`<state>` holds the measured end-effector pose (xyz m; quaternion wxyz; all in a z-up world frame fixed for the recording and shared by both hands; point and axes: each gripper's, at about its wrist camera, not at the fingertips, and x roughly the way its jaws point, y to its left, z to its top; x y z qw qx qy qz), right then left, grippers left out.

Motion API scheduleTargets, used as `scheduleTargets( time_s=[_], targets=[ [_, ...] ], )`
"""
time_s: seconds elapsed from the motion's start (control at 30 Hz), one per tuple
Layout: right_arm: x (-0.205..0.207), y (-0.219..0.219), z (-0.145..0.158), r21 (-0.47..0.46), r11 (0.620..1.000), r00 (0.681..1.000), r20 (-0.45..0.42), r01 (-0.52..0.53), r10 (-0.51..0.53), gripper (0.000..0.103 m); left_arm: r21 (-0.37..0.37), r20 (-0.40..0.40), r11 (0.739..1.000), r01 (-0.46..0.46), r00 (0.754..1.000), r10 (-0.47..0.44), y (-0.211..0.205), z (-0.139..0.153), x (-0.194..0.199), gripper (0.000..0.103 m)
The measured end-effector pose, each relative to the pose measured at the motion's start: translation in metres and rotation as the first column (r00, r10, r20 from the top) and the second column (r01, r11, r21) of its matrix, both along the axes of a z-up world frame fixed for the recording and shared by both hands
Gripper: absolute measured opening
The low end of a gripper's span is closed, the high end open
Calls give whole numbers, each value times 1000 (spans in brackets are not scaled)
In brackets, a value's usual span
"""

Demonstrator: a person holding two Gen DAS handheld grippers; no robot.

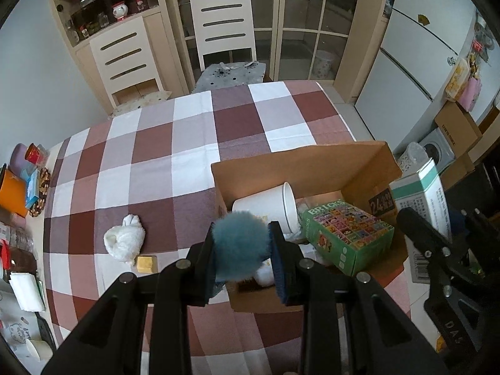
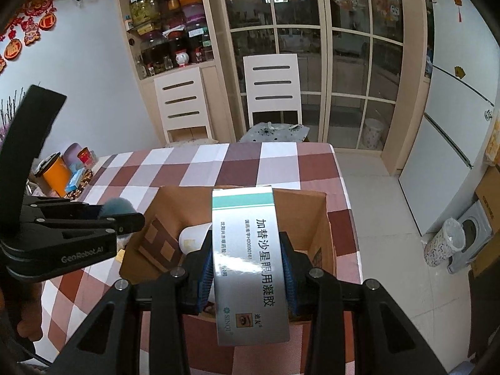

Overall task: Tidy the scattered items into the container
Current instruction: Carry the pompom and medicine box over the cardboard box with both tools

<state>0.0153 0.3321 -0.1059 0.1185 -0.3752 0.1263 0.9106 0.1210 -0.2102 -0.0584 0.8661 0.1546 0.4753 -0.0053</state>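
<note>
Both tongs grip: left tongs (image 1: 242, 250) squash a soft, light pompom (image 1: 240, 240); right tongs (image 2: 248, 268) pinch a stiff carton (image 2: 247, 250) mid-length over the box (image 1: 312, 162).

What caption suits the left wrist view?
Left gripper holding fluffy blue pom-pom above open brown cardboard box on checked tablecloth.

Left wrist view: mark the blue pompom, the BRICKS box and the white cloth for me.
blue pompom (image 1: 240, 243), left wrist view, centre of the fluff.
BRICKS box (image 1: 350, 234), left wrist view, its printed top face.
white cloth (image 1: 124, 240), left wrist view, middle of the bundle.
</note>
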Motion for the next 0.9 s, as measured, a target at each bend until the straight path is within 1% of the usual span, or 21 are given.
scheduleTargets(
  time_s=[0.23,0.9],
  targets=[
    [-4,0,-9,-20,1000,1000,28,-8,8,38,-1,-11,1000,-10,1000,10,2,-5,7,31],
    [-9,1,-12,-23,1000,999,35,-15,15,38,2,-43,1000,-7,999,7,1,-12,15,31]
  ],
)
